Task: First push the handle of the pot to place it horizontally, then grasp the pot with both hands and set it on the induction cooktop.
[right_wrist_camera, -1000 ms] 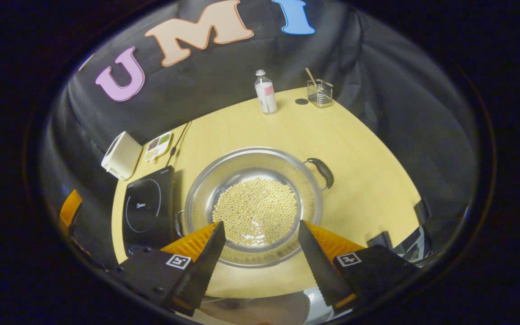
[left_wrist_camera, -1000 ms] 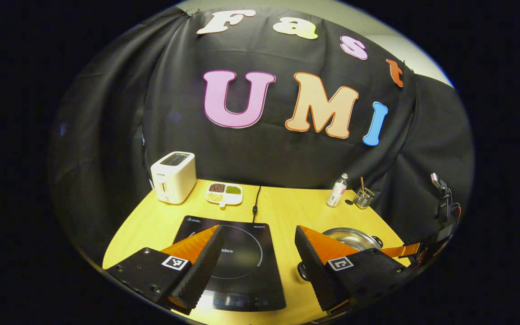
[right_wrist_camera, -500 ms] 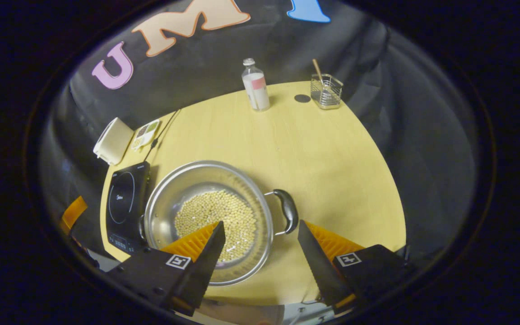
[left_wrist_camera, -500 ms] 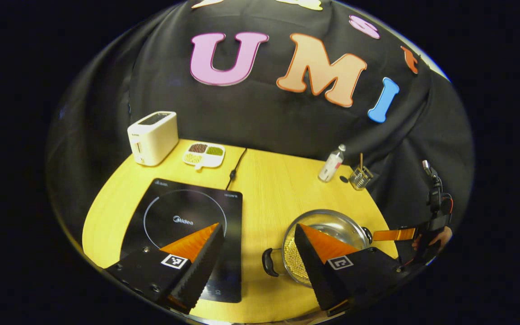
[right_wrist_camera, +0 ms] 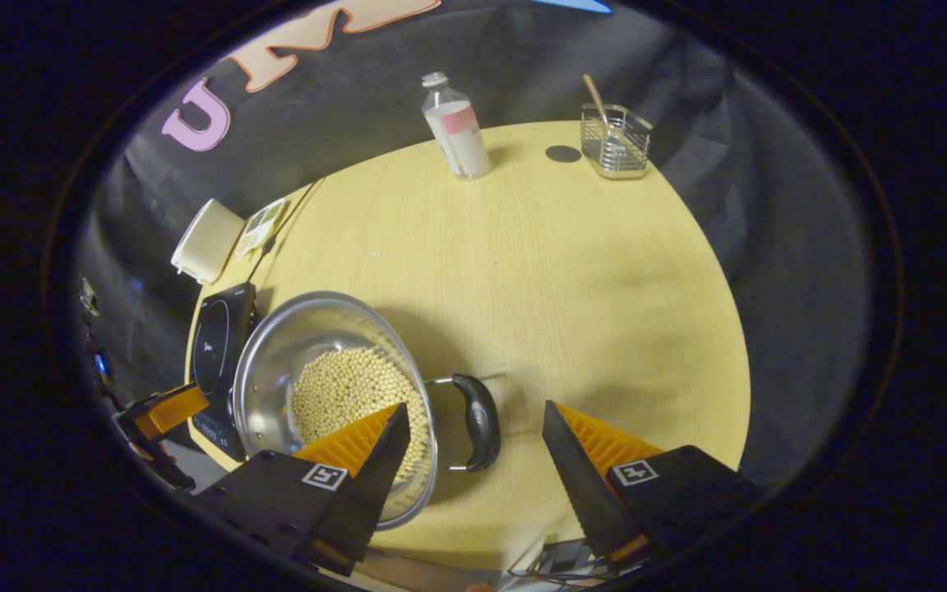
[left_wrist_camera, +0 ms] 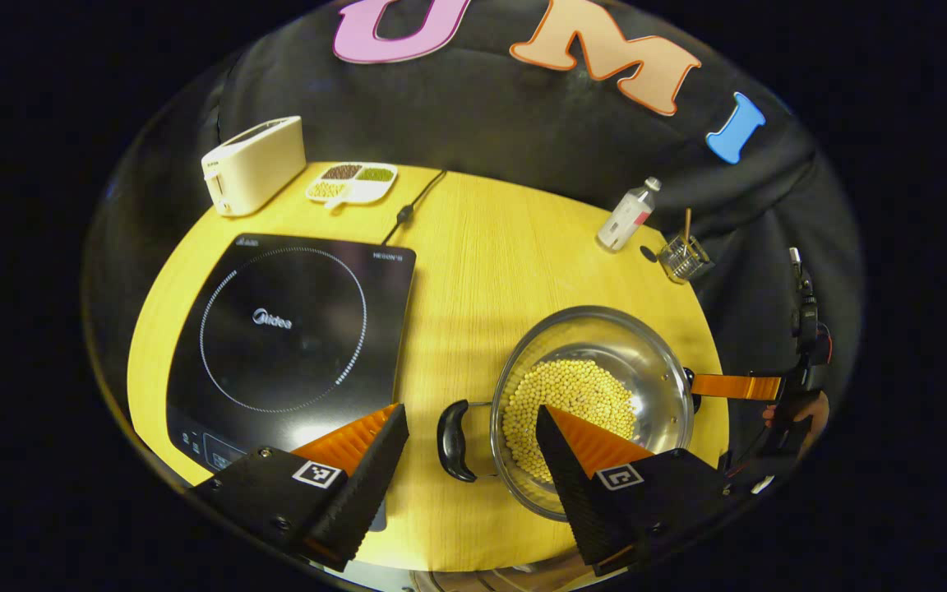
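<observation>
On the yellow wooden bench (left_wrist_camera: 482, 247), the round stainless-steel pot (left_wrist_camera: 597, 395) stood to the right of the flat black induction cooktop (left_wrist_camera: 284, 329), near it but not touching, and not yet on it. So the main part of the task was not done: the pot had to be gripped on both sides and carried over to the ring marked on the glass.

The pot was shallow and shiny, with a layer of pale yellow beans (right_wrist_camera: 342, 390) covering its bottom. It had two black loop handles (left_wrist_camera: 450, 441) on opposite sides. In the left gripper view they lay roughly on a line across the bench, one toward the cooktop and one away from it, so I judged that the pushing step was finished or almost finished.

The left tongs (left_wrist_camera: 470, 448) were spread wide and held nothing; the near handle lay between their fingers lower down, without visible contact. The right tongs (right_wrist_camera: 473, 448) were also wide apart and empty, with the other handle (right_wrist_camera: 480, 421) between their tips. Whether the fingers were already at handle height, I could not tell.

Because the beans lay loose, the pot would need a level lift.
</observation>
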A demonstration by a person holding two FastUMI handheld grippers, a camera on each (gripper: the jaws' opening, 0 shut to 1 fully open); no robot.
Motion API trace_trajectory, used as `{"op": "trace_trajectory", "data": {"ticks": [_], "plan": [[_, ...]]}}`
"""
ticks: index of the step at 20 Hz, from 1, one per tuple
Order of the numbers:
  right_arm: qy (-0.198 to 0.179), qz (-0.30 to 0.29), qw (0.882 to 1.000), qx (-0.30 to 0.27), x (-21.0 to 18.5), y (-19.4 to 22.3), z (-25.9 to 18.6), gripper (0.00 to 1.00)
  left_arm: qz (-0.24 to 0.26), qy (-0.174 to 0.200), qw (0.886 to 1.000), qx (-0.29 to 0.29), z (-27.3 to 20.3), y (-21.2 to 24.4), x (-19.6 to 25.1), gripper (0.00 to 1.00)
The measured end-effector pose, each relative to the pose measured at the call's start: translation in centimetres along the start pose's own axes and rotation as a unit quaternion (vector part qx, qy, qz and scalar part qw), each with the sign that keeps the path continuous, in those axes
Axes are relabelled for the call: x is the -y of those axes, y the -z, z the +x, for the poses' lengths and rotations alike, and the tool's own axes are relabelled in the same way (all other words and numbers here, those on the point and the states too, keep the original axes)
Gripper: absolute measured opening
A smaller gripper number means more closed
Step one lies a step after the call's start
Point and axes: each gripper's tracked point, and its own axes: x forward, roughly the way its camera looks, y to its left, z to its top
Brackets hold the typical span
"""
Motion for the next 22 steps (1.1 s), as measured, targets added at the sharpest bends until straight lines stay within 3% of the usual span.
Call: {"op": "trace_trajectory", "data": {"ticks": [5,7,8,11,12,13,14,16,17,18,19,20,21,22], "plan": [[-0.018,-0.015,0.999,-0.033,0.2,0.7,2.1,0.94,-0.024,-0.011,0.998,-0.053,2.3,2.0,-0.1,0.97],[-0.029,-0.017,0.998,-0.044,0.0,1.0,2.8,1.0,-0.03,-0.01,0.997,-0.074,3.1,2.9,0.0,0.97],[-0.037,-0.017,0.998,-0.049,-0.2,1.1,3.2,0.94,-0.031,-0.012,0.996,-0.083,3.5,3.4,-0.1,1.0],[-0.061,-0.012,0.996,-0.067,-0.8,1.7,3.8,0.91,-0.027,-0.011,0.994,-0.102,4.3,4.0,0.0,0.96],[-0.069,-0.009,0.995,-0.072,-1.0,1.8,4.1,0.86,-0.029,-0.007,0.994,-0.107,4.6,4.1,0.1,0.96],[-0.079,-0.004,0.994,-0.08,-1.2,2.1,4.2,0.81,-0.03,-0.005,0.993,-0.113,4.8,4.2,0.2,1.0],[-0.09,0.001,0.992,-0.087,-1.5,2.3,4.4,0.76,-0.028,-0.005,0.993,-0.117,5.1,4.3,0.2,0.92],[-0.105,0.004,0.989,-0.101,-1.7,2.8,4.7,0.7,-0.028,-0.002,0.992,-0.122,5.4,4.3,0.3,0.88],[-0.11,0.004,0.988,-0.104,-1.7,2.9,4.7,0.7,-0.03,-0.001,0.992,-0.126,5.6,4.4,0.3,0.86],[-0.124,0.009,0.987,-0.105,-2.1,2.9,4.9,0.88,-0.03,0.001,0.991,-0.13,5.7,4.5,0.3,0.81],[-0.136,0.022,0.984,-0.114,-2.6,2.7,4.8,0.7,-0.03,0.0,0.991,-0.134,5.8,4.6,0.2,0.84],[-0.144,0.029,0.981,-0.123,-2.9,2.9,5.3,0.67,-0.03,0.0,0.99,-0.138,5.8,4.7,0.1,0.75],[-0.15,0.03,0.98,-0.13,-2.8,3.1,4.8,0.47,-0.032,-0.003,0.989,-0.141,6.2,4.8,-0.2,0.8],[-0.152,0.028,0.979,-0.135,-2.5,2.8,4.7,0.46,-0.034,-0.006,0.989,-0.146,6.3,4.9,-0.4,0.77]]}}
